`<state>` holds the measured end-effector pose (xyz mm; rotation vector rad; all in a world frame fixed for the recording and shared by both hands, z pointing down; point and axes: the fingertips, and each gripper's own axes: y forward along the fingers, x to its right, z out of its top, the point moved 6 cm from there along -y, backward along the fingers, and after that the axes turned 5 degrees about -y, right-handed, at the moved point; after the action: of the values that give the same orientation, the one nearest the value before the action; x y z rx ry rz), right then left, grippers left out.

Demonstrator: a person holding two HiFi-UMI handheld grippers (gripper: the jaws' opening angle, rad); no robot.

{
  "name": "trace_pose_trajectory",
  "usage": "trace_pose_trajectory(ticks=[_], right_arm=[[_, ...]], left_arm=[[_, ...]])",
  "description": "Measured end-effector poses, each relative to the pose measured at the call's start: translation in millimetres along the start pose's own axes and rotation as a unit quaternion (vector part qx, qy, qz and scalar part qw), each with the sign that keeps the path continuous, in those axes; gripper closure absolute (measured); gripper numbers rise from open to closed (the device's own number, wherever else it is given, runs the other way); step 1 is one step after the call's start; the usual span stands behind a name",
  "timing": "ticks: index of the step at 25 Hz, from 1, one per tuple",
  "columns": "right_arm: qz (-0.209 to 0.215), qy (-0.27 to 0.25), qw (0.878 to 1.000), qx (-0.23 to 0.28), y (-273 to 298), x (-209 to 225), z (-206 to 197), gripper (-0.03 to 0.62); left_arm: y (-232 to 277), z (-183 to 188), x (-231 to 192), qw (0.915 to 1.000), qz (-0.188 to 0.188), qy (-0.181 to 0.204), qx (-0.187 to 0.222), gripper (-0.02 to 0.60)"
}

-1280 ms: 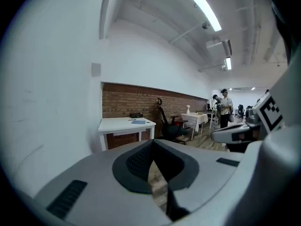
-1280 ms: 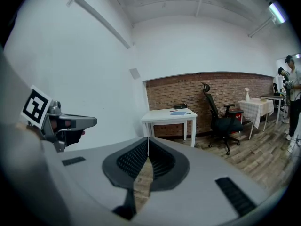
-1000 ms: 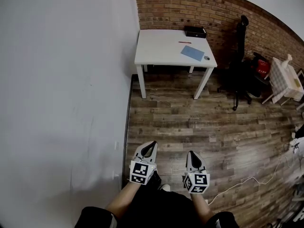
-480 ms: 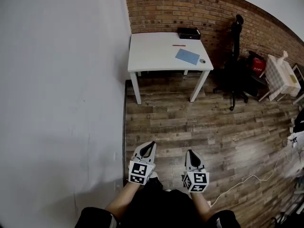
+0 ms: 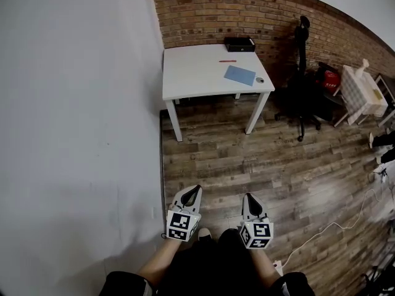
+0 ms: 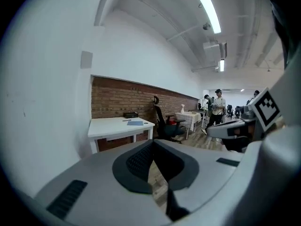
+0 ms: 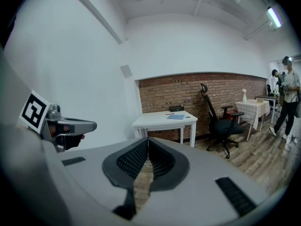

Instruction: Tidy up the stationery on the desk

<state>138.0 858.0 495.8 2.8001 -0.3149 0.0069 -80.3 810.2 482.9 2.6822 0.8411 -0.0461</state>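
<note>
The left tongs (image 5: 195,189) and right tongs (image 5: 247,197) are both clenched shut, jaw tips pressed together with nothing between them. They sit side by side low in the head view, each with its marker cube nearest the camera. Both point across a wooden floor (image 5: 247,159) toward a white table (image 5: 197,73) that stands well apart from them. The person's forearms (image 5: 162,261) and dark clothing are cut off by the bottom edge.

The stationery lies on the table, which stands in the corner between a white wall (image 5: 74,103) and a brick wall (image 5: 210,11). A red pen (image 5: 227,61) lies near the middle of the far half. A flat blue item (image 5: 239,75), either a sheet or a thin notebook, lies toward the right edge. Just beside it is a small grey object (image 5: 260,80), too small to identify. A black box (image 5: 239,44) sits at the back against the brick wall, and its contents cannot be made out.

To the right of the table stands a black office chair (image 5: 302,85). Beyond that is a small cloth-covered table (image 5: 360,91), partly cut off at the frame edge. A white cable (image 5: 321,233) trails over the floor at lower right. In the left gripper view, people (image 6: 217,105) stand far off and are hard to make out.
</note>
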Motion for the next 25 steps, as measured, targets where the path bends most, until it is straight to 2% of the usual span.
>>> trace_pose_trajectory(ticks=[13, 19, 25], right_arm=[[-0.01, -0.008, 1.0, -0.001, 18, 13, 6, 0.571], [-0.003, -0.007, 1.0, -0.005, 53, 26, 10, 0.571], [0.005, -0.009, 1.0, -0.003, 99, 46, 29, 0.571]], left_arm=[[31, 5, -6, 1.0, -0.007, -0.002, -0.006, 0.568], [60, 8, -19, 0.9999, -0.001, -0.002, -0.01, 0.568], [105, 27, -35, 0.9999, 0.001, -0.004, -0.011, 0.568]])
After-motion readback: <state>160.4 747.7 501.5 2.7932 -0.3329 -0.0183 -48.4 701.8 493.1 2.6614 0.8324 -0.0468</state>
